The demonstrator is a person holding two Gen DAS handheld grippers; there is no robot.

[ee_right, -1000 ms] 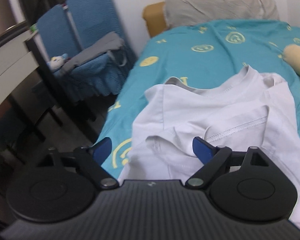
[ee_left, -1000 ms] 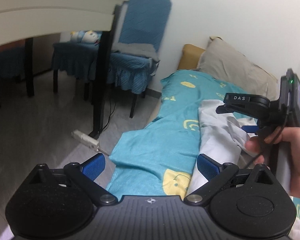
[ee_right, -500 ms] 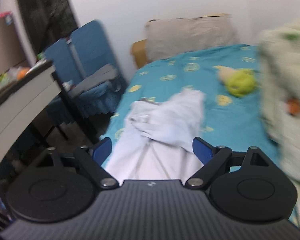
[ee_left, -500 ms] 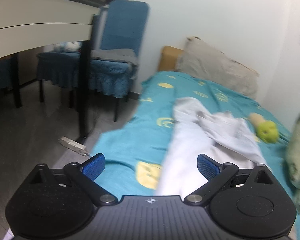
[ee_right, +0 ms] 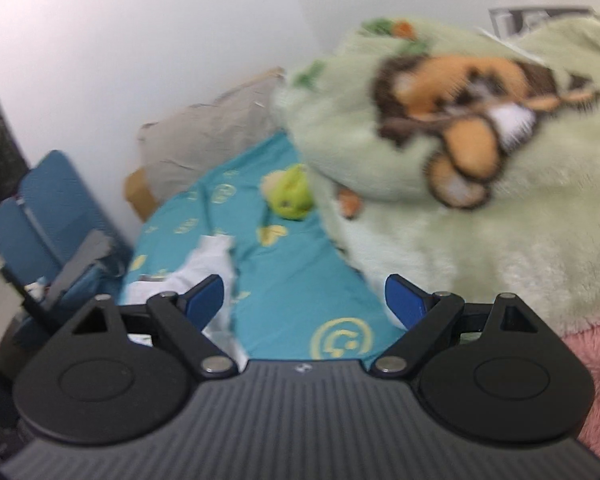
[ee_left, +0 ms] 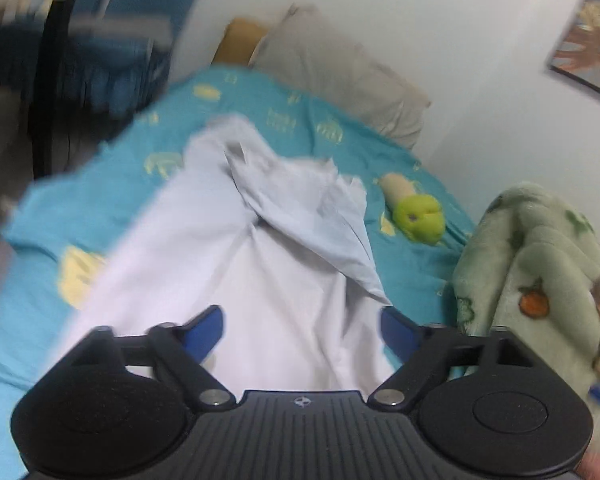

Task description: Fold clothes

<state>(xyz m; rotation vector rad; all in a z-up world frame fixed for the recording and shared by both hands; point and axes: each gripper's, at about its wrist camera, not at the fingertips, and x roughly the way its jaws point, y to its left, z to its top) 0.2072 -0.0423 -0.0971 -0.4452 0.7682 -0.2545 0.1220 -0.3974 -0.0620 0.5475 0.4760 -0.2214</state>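
Left hand-held gripper closing over white shirt; nothing pinched.

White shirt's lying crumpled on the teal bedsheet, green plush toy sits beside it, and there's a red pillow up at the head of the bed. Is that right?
Not quite: the pillow at the head of the bed is grey-beige, not red, as the left wrist view shows. The rest holds: the white shirt lies crumpled on the teal bedsheet, with the green plush toy beside it.

Soft indoor light, heavy motion blur
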